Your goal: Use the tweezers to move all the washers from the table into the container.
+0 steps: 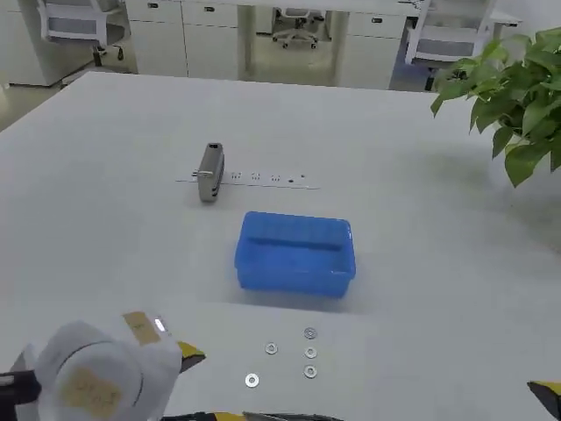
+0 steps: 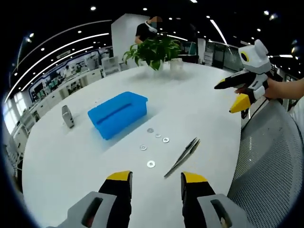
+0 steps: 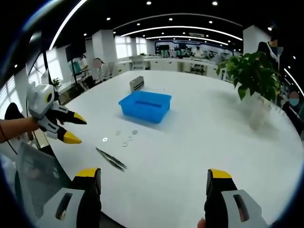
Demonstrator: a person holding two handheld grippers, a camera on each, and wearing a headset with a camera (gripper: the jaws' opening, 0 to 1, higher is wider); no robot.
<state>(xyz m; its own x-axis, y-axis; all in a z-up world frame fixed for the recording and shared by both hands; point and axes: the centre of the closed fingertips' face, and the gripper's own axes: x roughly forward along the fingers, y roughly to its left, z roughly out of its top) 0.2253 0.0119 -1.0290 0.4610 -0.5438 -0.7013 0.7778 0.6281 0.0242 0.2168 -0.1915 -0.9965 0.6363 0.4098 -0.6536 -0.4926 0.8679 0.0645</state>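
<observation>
seemingly the start; tweezers [image 2: 183, 156] lie untaken beside the washers [image 2: 151, 164]
left gripper [image 2: 156, 176] and right gripper [image 3: 154, 173] gape empty; next, grasp the tweezers

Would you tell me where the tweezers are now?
In the left gripper view the tweezers lie on the table, right of the washers, nearer than the blue container.

Washers [image 2: 166, 139] between container [image 2: 118, 113] and tweezers [image 2: 183, 156]
</observation>
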